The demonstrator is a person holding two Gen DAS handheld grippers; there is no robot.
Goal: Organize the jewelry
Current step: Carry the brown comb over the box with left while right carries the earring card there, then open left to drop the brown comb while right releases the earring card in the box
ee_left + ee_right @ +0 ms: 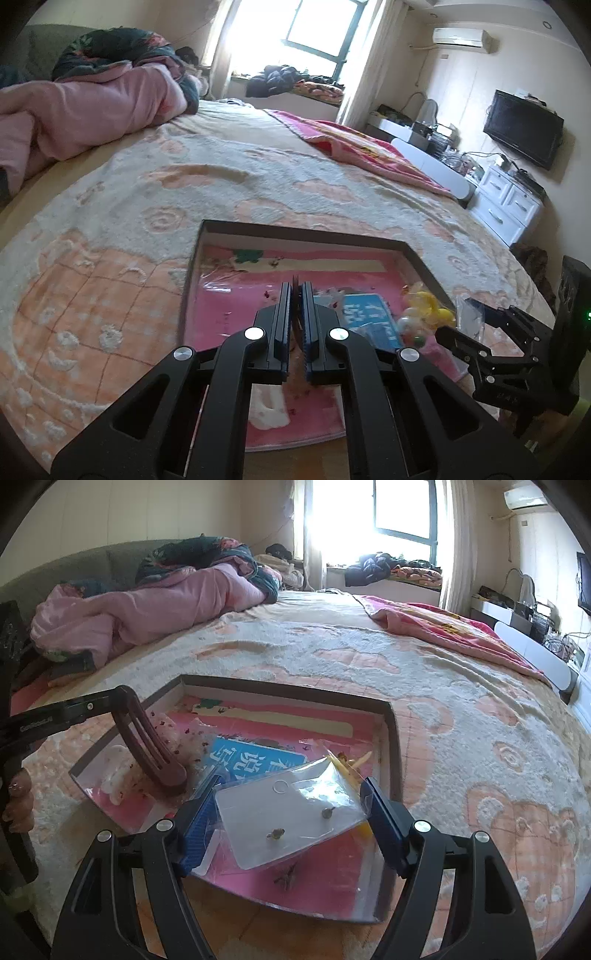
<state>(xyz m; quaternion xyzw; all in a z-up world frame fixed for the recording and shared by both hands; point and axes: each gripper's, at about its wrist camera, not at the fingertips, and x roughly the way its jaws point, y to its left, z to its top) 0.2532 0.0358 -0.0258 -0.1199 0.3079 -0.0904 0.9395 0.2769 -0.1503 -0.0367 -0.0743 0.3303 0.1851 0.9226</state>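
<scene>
A shallow dark-rimmed box [303,236] [295,692] with a pink lining lies on the bed. My left gripper [296,286] [123,696] is shut on a long brown hair clip [296,332] [147,742], whose lower end hangs down into the box's left part. My right gripper [291,781] [491,332] is over the box's near right part, with its pads pressing on both sides of a clear bag holding a white earring card [291,812] with two studs. In the left wrist view the bag [469,314] shows at the right.
Inside the box lie a blue card with white characters [255,757] [369,317], yellow clips [351,764] [432,306], a bead string [410,328] and a white claw clip [114,775]. A hand [18,797] holds the left gripper. A pink quilt [147,609] lies at the back left.
</scene>
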